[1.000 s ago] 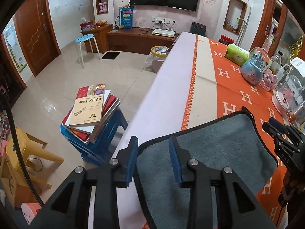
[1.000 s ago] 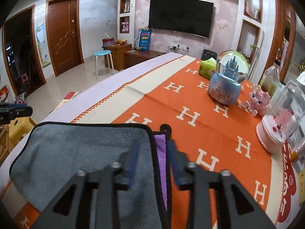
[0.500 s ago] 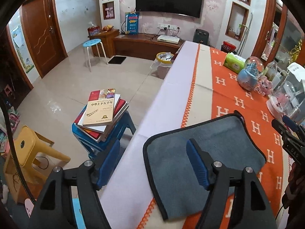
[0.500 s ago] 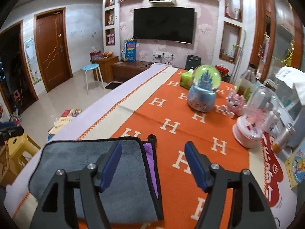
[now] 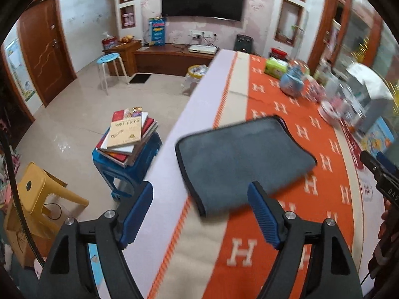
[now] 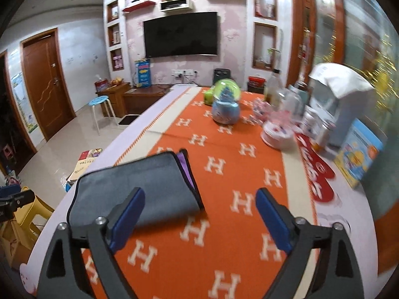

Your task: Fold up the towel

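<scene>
A grey towel (image 5: 239, 159) with black trim lies folded flat on the orange H-pattern tablecloth (image 5: 294, 224), near the table's left edge. In the right wrist view the towel (image 6: 139, 186) shows a purple inner layer at its right edge. My left gripper (image 5: 200, 210) is open and empty, held above and behind the towel's near edge. My right gripper (image 6: 199, 218) is open and empty, above the cloth at the towel's near right corner. The right gripper's tip (image 5: 379, 169) also shows at the right edge of the left wrist view.
A snow globe (image 6: 225, 107), pink ornaments (image 6: 276, 132), bottles and a white appliance (image 6: 341, 99) stand along the table's right and far side. A blue stool with stacked books (image 5: 127, 137) and a yellow stool (image 5: 42, 194) stand on the floor left of the table.
Both grippers were nearly closed at the towel's near edge, then opened wide and drew back and up. The towel stays folded on the table.
</scene>
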